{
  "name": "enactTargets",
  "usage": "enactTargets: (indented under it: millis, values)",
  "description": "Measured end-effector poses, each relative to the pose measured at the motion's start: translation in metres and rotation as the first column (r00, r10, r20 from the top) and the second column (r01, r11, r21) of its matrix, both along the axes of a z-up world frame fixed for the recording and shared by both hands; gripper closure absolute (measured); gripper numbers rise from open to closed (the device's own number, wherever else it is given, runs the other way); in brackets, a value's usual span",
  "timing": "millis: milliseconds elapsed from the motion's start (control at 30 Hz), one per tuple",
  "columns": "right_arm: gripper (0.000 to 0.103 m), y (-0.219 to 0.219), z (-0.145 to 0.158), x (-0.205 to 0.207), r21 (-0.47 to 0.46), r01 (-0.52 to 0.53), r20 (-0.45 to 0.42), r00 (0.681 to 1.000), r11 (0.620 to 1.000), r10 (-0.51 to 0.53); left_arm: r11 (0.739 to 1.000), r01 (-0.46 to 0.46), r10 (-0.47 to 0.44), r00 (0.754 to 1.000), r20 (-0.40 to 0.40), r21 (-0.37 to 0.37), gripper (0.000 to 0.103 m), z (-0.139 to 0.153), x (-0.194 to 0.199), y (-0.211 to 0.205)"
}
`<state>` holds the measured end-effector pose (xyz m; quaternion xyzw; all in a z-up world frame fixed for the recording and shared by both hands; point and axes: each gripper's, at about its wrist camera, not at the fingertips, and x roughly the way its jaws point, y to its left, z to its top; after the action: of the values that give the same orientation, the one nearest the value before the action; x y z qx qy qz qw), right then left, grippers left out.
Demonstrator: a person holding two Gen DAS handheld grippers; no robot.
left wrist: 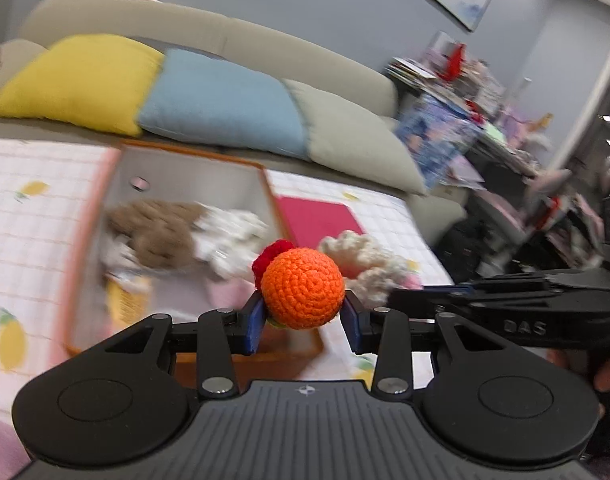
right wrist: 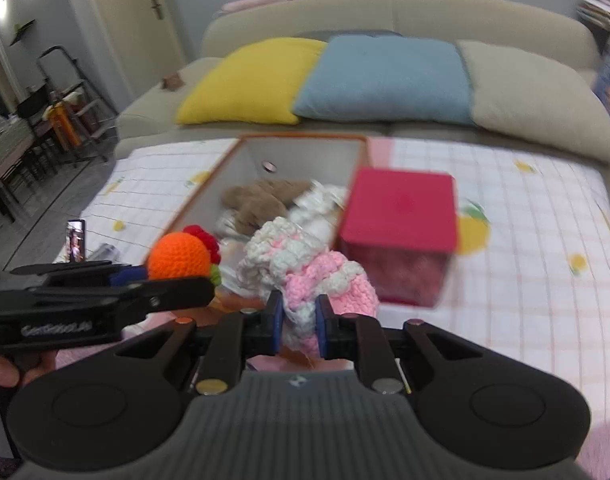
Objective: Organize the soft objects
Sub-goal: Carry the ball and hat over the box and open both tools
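Your right gripper (left wrist: 401,300) reads "DAS" (partly legible). Your left gripper (left wrist: 303,316) clamps the ball (left wrist: 303,288); right clamps the knit (right wrist: 301,280), box (right wrist: 241,152) at 12 o'clock.

Lemon-print cloth (right wrist: 525,216) under orange-rimmed box (right wrist: 209,196), red box (right wrist: 401,208)

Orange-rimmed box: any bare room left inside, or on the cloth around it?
Inside the box, the far end under the back wall is bare; the brown plush and white knits crowd the near half. The lemon-print cloth is open right of the red cube and left of the box. The near rim is crowded by both loaded grippers.
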<state>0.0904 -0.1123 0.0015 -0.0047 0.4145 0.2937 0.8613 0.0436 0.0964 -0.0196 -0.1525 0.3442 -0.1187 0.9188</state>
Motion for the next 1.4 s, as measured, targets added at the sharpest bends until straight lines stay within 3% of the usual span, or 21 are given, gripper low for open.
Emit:
enactTargets:
  millis: [133,300,500,667,900,1133,1400]
  values:
    - [0.088,0.033,0.003,0.015,-0.034,-0.061,0.055,0.997,0.998,0.063,0.997,-0.038,0.04,0.999,-0.031,0.061,0.058,0.0,0.019,0.016]
    - [0.088,0.072,-0.007,0.042,-0.122,-0.121,0.093,0.987,0.985,0.132,0.983,-0.023,0.033,0.998,-0.055,0.181,0.058,-0.008,0.046,0.027]
    - [0.088,0.106,-0.037,0.068,-0.218,-0.193,0.082,0.973,0.957,0.215,0.966,0.063,-0.022,0.986,-0.164,0.249,0.058,-0.036,0.075,0.032]
    - [0.088,0.112,-0.061,0.081,-0.255,-0.21,0.019,0.975,0.944,0.222,0.948,0.129,-0.059,0.97,-0.236,0.29,0.058,-0.056,0.084,0.028]
    - [0.088,0.116,-0.084,0.089,-0.302,-0.254,-0.065,0.967,0.919,0.246,0.88,0.231,-0.098,0.943,-0.317,0.415,0.058,-0.069,0.096,0.014]
    - [0.086,0.121,-0.102,0.091,-0.328,-0.281,-0.107,0.96,0.902,0.26,0.859,0.281,-0.096,0.91,-0.403,0.428,0.058,-0.087,0.103,0.015]
    - [0.081,0.127,-0.11,0.083,-0.378,-0.323,-0.093,0.946,0.868,0.312,0.869,0.263,-0.07,0.904,-0.423,0.418,0.05,-0.097,0.102,0.019]
